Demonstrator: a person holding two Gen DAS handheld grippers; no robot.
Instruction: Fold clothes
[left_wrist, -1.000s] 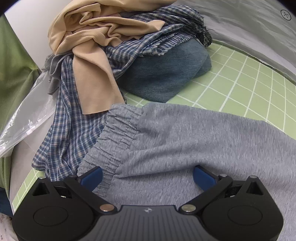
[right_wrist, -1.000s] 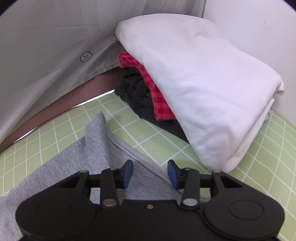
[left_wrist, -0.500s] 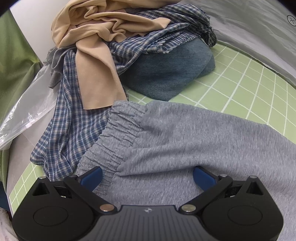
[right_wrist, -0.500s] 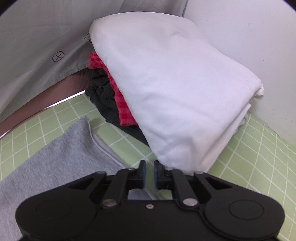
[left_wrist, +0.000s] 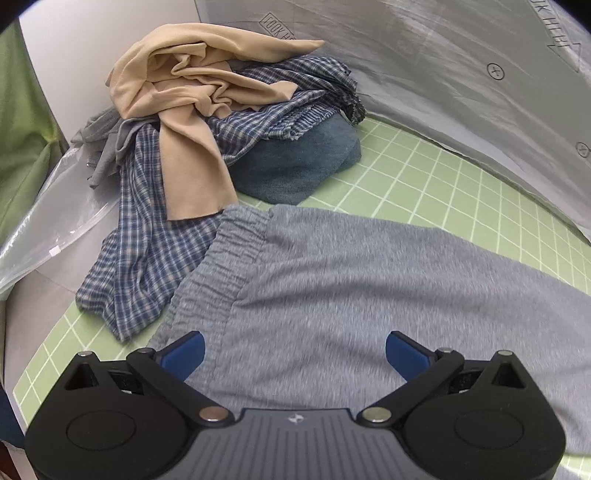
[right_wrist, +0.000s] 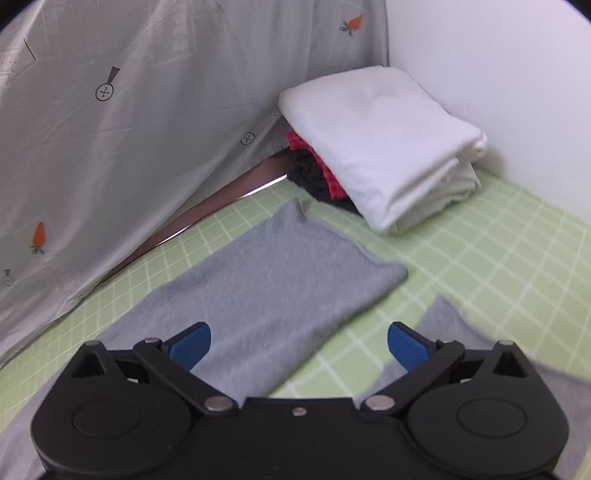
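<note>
A: While both sets of blue fingers stand spread wide and hold nothing, where does the garment lie?

B: The grey fleece sweatpants (left_wrist: 369, 280) lie flat on the green gridded mat (right_wrist: 498, 251), under the left gripper (left_wrist: 293, 350) and right gripper (right_wrist: 299, 343). Their waistband touches the rumpled clothes heap (left_wrist: 207, 122).

A: And open room?

B: Bare mat separates the leg from the folded white stack (right_wrist: 380, 140); a grey printed sheet (right_wrist: 147, 110) bounds the far edge.

1. The grey sweatpants (left_wrist: 369, 295) lie flat on the green grid mat, elastic waistband to my left; their two legs (right_wrist: 266, 280) run to the right, ends apart.
2. Far left, a rumpled heap: a beige garment (left_wrist: 192, 110) on a blue plaid shirt (left_wrist: 147, 236), over folded denim (left_wrist: 295, 166).
3. Far right, a folded stack: white cloth (right_wrist: 380, 147) over red (right_wrist: 325, 173) and black (right_wrist: 310, 177).
</note>
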